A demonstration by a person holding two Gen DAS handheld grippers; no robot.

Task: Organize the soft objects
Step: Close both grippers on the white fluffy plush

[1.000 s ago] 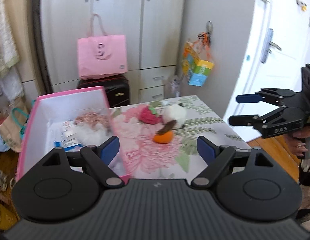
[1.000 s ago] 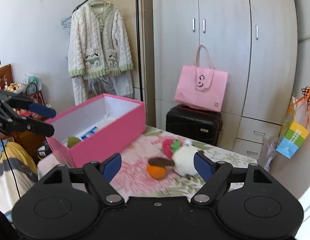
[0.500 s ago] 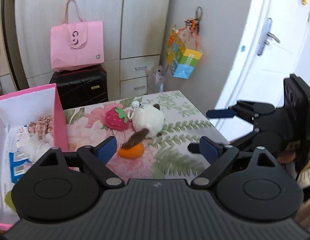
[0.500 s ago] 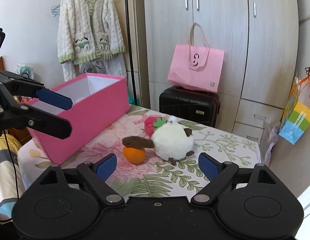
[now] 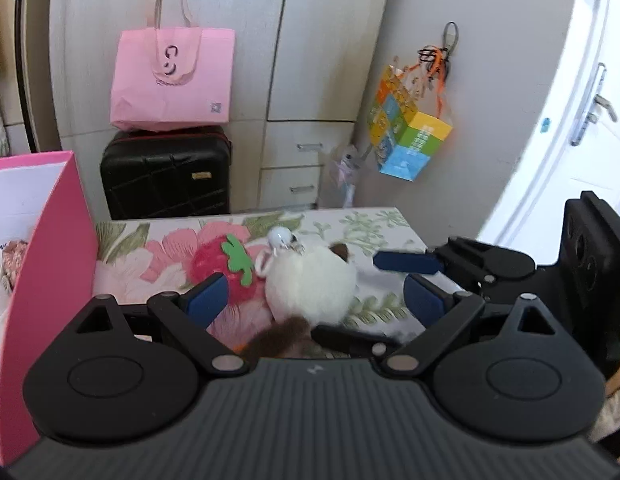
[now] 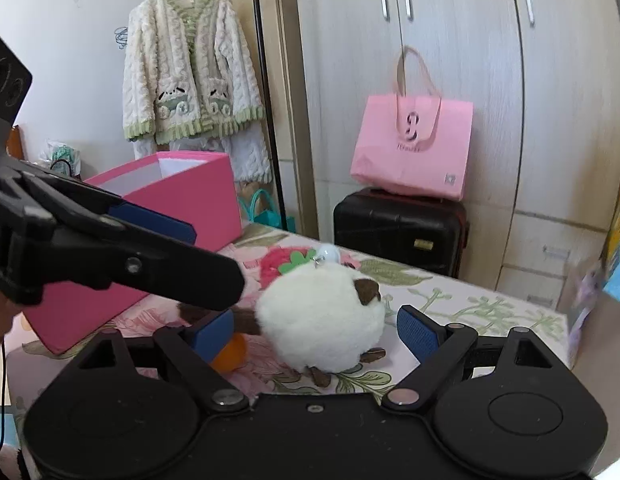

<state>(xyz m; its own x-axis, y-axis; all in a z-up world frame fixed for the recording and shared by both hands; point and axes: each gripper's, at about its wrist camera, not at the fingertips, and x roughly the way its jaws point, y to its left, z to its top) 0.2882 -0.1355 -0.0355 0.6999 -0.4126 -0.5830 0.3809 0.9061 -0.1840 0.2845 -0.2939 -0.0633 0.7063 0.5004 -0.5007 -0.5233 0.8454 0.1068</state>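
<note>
A white plush ball with brown ears and tail (image 5: 311, 286) (image 6: 321, 320) lies on the floral tablecloth (image 5: 373, 232), beside a red plush strawberry (image 5: 218, 264) (image 6: 278, 262) and a small orange plush (image 6: 232, 354). My left gripper (image 5: 313, 300) is open, its fingers either side of the white plush. My right gripper (image 6: 315, 330) is open too, its fingers around the same plush from the other side. A pink box (image 5: 50, 248) (image 6: 182, 196) stands at the table's left.
A black suitcase (image 5: 166, 176) with a pink tote bag (image 5: 172, 76) on it stands behind the table against the wardrobe. A colourful bag (image 5: 409, 136) hangs on the right. A cream cardigan (image 6: 190, 80) hangs by the wall. The table's right edge is near the door.
Both grippers have moved in toward the plush toys, which now sit between their open fingers. The left view has swung right, away from the pink box's inside.
</note>
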